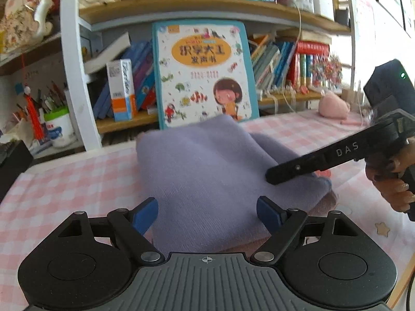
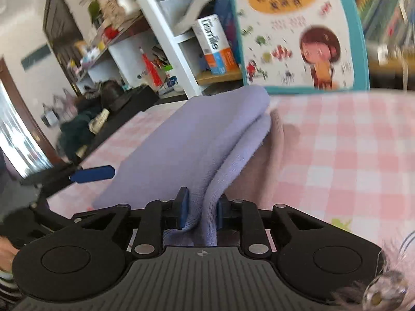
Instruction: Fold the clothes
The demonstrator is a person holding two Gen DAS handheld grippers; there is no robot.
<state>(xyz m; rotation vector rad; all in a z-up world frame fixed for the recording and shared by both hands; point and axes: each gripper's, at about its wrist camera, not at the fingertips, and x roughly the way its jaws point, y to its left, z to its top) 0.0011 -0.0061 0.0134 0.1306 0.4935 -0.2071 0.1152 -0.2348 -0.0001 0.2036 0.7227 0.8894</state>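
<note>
A folded lavender garment (image 1: 202,165) lies on the pink checked tablecloth (image 1: 64,186), on top of a dusty-pink garment (image 2: 267,155). In the left wrist view my left gripper (image 1: 207,215) stands open, its blue pads on either side of the lavender cloth's near edge without pressing it. My right gripper (image 2: 201,211) is shut on a bunched fold of the lavender garment (image 2: 181,140) at its near corner. From the left wrist view that right gripper (image 1: 275,177) comes in from the right, held by a hand (image 1: 391,181), its tip on the garment's right edge.
A bookshelf (image 1: 207,5) packed with books rises behind the table. A large picture book (image 1: 205,72) leans against it just behind the clothes. A pink plush toy (image 1: 333,106) sits at the back right. One blue finger (image 2: 93,173) of my left gripper shows at the left.
</note>
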